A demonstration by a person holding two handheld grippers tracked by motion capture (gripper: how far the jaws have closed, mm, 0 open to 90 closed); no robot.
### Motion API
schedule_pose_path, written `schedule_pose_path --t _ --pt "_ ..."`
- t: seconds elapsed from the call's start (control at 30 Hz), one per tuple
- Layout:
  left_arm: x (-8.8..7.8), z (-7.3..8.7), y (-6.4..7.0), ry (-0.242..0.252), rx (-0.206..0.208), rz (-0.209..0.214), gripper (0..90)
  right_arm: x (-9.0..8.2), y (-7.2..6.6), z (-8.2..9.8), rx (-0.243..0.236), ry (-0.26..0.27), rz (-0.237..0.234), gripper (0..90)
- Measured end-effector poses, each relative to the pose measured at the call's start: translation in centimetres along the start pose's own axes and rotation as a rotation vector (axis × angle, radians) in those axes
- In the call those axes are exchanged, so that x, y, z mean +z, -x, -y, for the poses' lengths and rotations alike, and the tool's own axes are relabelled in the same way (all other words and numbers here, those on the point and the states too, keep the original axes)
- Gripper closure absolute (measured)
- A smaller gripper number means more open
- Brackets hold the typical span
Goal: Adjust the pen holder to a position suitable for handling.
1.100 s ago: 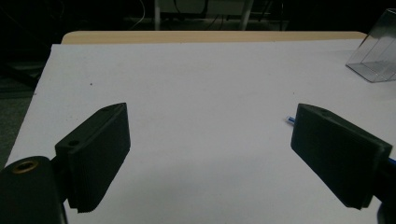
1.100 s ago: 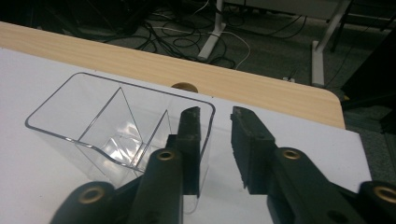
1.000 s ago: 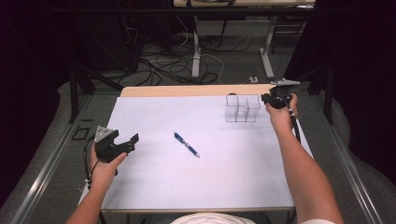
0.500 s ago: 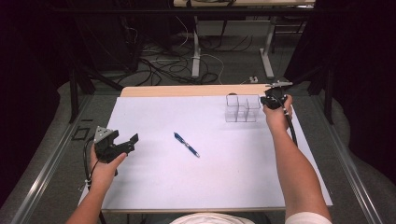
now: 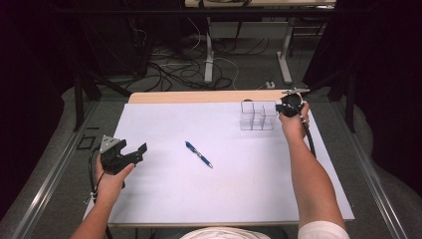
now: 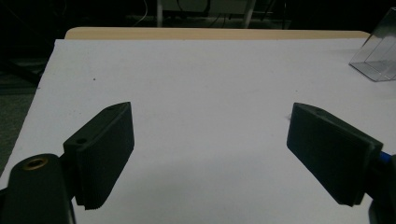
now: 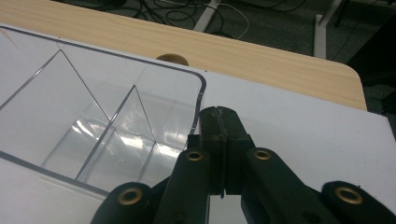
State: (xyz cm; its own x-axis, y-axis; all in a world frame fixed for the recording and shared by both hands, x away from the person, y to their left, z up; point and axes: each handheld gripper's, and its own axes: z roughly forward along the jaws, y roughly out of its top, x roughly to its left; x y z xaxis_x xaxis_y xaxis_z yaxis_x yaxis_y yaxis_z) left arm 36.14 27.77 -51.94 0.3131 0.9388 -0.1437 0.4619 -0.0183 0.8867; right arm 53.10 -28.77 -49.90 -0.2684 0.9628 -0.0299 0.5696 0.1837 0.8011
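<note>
A blue pen [image 5: 198, 154] lies at an angle near the middle of the white sheet [image 5: 224, 194]. A clear divided organizer [image 5: 259, 115] stands at the far right of the sheet. My right gripper [image 5: 285, 107] is just off the organizer's right side. In the right gripper view its jaws [image 7: 219, 119] are shut with nothing between them, close beside the clear organizer's wall [image 7: 93, 107]. My left gripper [image 5: 139, 152] hovers over the sheet's left edge. Its jaws [image 6: 210, 154] stand wide open and empty. A tip of the pen [image 6: 386, 157] shows behind one of them.
The sheet covers a wooden table whose bare strip [image 5: 199, 96] runs along the far edge. Cables [image 5: 174, 69] and table legs lie on the dark floor beyond. A corner of the organizer [image 6: 380, 51] shows at the right of the left gripper view.
My right hand has sunk a little and edged closer to the organizer's right side. The left hand and the pen have stayed where they were.
</note>
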Motion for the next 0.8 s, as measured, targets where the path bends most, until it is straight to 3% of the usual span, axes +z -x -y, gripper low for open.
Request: schedule_pose_path --t 0.33,0.8 --pt "0.1 0.0 0.1 -0.005 0.002 -0.001 14.9 0.3 -1.2 0.1 -0.028 -0.007 -0.038 90.0" --pt "0.1 0.0 0.2 -0.005 0.009 -0.001 14.9 1.0 -5.0 0.3 -0.050 -0.028 -0.135 90.0"
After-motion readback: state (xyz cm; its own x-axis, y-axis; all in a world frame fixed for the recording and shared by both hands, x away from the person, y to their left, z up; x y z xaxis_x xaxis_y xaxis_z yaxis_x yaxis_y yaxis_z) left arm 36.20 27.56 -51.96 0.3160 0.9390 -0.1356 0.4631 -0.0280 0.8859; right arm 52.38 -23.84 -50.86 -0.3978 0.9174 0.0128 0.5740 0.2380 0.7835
